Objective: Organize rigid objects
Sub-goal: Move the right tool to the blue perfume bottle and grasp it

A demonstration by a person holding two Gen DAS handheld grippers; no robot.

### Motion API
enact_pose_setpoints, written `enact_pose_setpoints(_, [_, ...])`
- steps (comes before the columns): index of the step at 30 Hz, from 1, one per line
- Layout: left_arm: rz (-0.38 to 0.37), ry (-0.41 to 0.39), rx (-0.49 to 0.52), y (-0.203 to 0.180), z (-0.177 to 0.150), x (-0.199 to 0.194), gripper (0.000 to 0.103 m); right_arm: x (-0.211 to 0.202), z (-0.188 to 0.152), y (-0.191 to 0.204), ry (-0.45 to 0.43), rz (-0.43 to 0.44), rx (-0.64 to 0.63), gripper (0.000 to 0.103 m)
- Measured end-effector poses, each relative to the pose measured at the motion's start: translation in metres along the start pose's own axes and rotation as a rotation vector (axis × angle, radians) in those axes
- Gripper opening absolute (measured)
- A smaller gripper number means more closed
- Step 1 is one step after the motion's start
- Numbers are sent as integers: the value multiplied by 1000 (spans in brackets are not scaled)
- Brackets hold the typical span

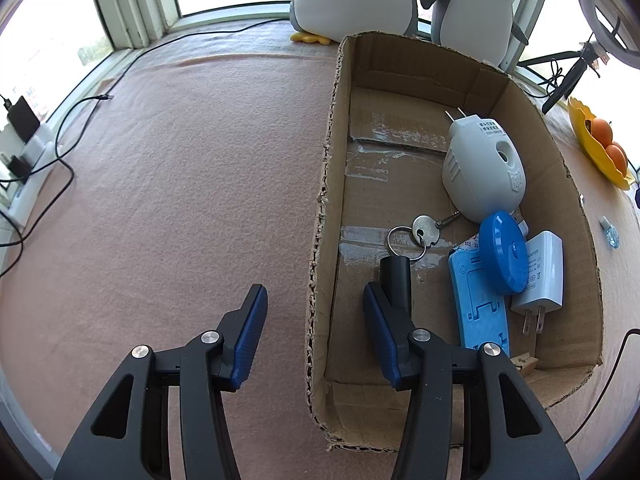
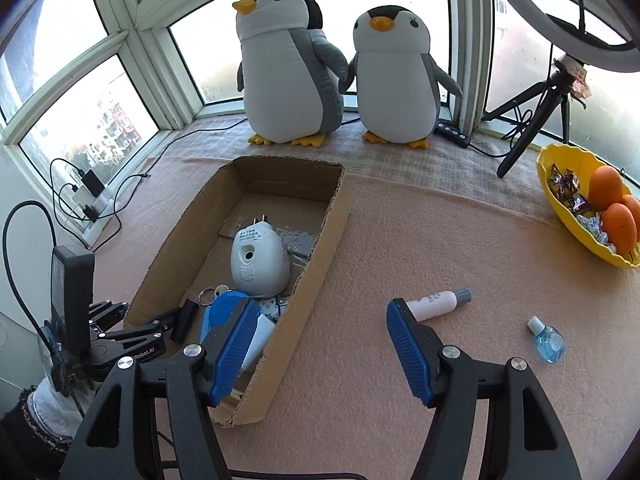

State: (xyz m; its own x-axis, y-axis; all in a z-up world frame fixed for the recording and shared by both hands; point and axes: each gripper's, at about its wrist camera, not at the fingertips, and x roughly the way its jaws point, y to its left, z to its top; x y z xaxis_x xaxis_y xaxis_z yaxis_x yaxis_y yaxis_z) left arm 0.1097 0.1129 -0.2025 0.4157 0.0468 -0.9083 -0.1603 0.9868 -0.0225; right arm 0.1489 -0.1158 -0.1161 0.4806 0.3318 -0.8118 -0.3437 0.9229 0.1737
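A cardboard box (image 1: 328,208) (image 2: 320,240) lies on the pink cloth. It holds a white plug-in device (image 1: 482,168) (image 2: 258,262), a key on a ring with a black fob (image 1: 404,240), a blue round disc (image 1: 503,258), a blue flat stand (image 1: 480,304) and a white charger (image 1: 542,272). My left gripper (image 1: 314,300) is open and empty, straddling the box's left wall. My right gripper (image 2: 322,320) is open and empty over the cloth beside the box's right wall. A small white bottle with a grey cap (image 2: 438,302) and a small blue bottle (image 2: 549,339) lie on the cloth to its right.
Two plush penguins (image 2: 288,64) (image 2: 394,76) stand behind the box by the window. A yellow bowl of oranges and sweets (image 2: 588,204) sits at the right. A tripod (image 2: 532,120) stands at the back right. A power strip and cables (image 2: 90,204) lie at the left.
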Motion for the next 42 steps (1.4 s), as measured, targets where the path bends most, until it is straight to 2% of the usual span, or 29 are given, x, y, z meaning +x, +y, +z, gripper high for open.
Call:
enact_pose_setpoints(12, [13, -2, 2, -1, -2, -1, 50, -18, -19, -108, -15, -149, 89, 63])
enact_pose_setpoints(18, [24, -1, 7, -2, -2, -2, 50, -10, -27, -142, 11, -200, 51, 63])
enact_pose_setpoints(33, [49, 5, 12, -7, -2, -2, 50, 35, -28, -176, 120, -186, -31, 63])
enact_pose_setpoints(36, [52, 5, 12, -7, -1, -2, 50, 39, -28, -181, 132, -178, -26, 60])
enact_pose_setpoints(42, [52, 6, 12, -7, -1, -2, 50, 47, -33, -188, 172, -164, -19, 47])
